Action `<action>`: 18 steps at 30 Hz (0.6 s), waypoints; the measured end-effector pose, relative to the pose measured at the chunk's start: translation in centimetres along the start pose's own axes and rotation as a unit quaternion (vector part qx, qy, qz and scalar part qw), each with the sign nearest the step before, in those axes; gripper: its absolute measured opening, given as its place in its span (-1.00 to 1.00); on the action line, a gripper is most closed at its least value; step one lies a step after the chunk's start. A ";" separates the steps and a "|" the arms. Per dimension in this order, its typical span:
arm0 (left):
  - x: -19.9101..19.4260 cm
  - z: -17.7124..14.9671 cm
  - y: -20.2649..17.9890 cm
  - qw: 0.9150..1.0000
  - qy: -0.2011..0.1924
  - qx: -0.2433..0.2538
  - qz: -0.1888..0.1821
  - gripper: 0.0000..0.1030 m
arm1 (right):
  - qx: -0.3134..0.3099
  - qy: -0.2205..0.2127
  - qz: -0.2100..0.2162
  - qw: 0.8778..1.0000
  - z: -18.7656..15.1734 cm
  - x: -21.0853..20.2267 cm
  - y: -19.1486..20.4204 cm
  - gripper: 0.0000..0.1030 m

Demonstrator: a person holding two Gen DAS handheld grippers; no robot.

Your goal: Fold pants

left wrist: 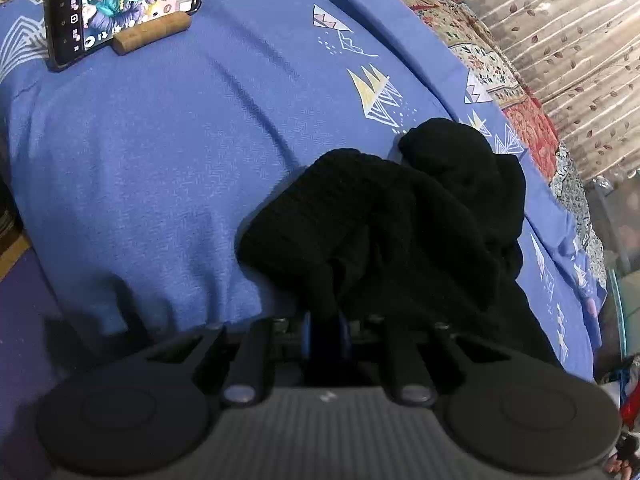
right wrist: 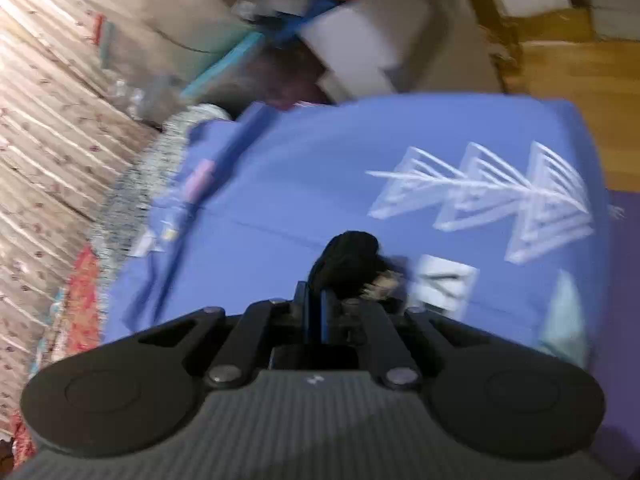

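Black knit pants [left wrist: 384, 216] lie bunched on the blue bedsheet [left wrist: 152, 152] in the left wrist view, spreading right and away from the fingers. My left gripper [left wrist: 326, 320] is shut on a fold of that black fabric at its near edge. In the blurred right wrist view, my right gripper [right wrist: 320, 300] is shut on a small tuft of the black pants [right wrist: 348, 260], which sticks up past the fingertips above the blue sheet [right wrist: 304, 184].
A phone [left wrist: 120, 4] with a lit screen leans on a cork block [left wrist: 154, 34] at the far left of the bed. A patterned quilt [left wrist: 516, 92] and curtain [left wrist: 576, 52] border the right side. Boxes and clutter [right wrist: 320, 20] sit beyond the bed corner, wood floor [right wrist: 580, 80] to the right.
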State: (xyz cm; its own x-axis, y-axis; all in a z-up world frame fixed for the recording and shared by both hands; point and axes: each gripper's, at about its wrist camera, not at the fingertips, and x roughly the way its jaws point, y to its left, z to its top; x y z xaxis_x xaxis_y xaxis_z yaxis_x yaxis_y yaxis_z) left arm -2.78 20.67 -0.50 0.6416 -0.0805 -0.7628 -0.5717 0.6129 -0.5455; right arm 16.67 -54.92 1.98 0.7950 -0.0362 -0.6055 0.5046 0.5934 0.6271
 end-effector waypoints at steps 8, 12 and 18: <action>-5.4 -1.0 1.9 0.999 -0.035 0.022 -0.004 -0.31 | 0.035 -0.018 -0.060 0.997 -0.2 -2.9 -1.7 -0.07; -7.5 1.0 2.8 0.996 -0.088 0.015 -0.010 -0.31 | -0.002 -0.070 -0.075 0.995 -0.2 -5.6 -0.3 -0.07; -4.2 6.2 -1.5 0.991 -0.102 0.082 -0.015 -0.18 | -0.132 -0.048 0.020 0.990 -3.6 -6.5 8.5 -0.07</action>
State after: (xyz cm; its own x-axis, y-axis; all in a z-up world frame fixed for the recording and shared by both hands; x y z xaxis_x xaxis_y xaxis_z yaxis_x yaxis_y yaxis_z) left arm -1.39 24.96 5.69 0.7566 0.0498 -0.6520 -0.4709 0.7333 -0.4904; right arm 14.60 -46.73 9.49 0.8470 -0.0780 -0.5258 0.3771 0.7854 0.4909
